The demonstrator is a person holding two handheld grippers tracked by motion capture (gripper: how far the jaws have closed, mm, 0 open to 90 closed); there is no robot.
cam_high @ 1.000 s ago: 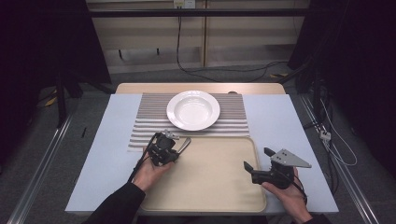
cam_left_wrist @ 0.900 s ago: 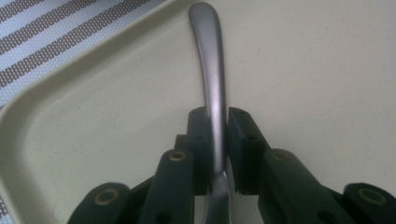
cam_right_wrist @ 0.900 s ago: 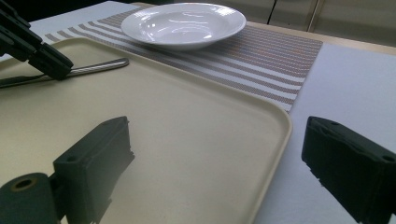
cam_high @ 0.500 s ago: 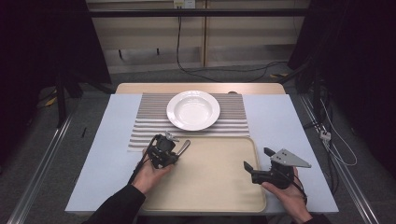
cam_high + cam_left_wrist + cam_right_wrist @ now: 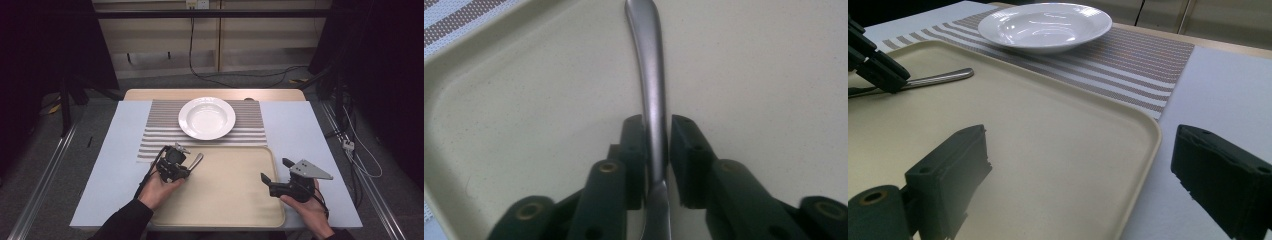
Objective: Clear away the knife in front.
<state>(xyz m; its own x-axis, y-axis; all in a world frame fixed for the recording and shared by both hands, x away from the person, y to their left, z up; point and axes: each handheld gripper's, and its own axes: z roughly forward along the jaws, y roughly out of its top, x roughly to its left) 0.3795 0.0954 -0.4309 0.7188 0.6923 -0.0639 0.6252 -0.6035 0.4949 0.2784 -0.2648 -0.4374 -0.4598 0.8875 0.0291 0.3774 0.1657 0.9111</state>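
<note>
Lying between the left gripper (image 5: pixel 656 150) jaws, seemingly clamped: metal handle (image 5: pixel 651 70).

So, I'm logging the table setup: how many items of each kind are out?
Plate: 1
Striped placemat: 1
Beige tray: 1
Metal utensil, clamped in the left gripper: 1
Total: 4

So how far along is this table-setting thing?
Done: a white plate sits on the striped placemat. In hand: the left gripper has its fingers shut on a metal utensil handle over the beige tray. Left: placing it; the right gripper is open, empty.
</note>
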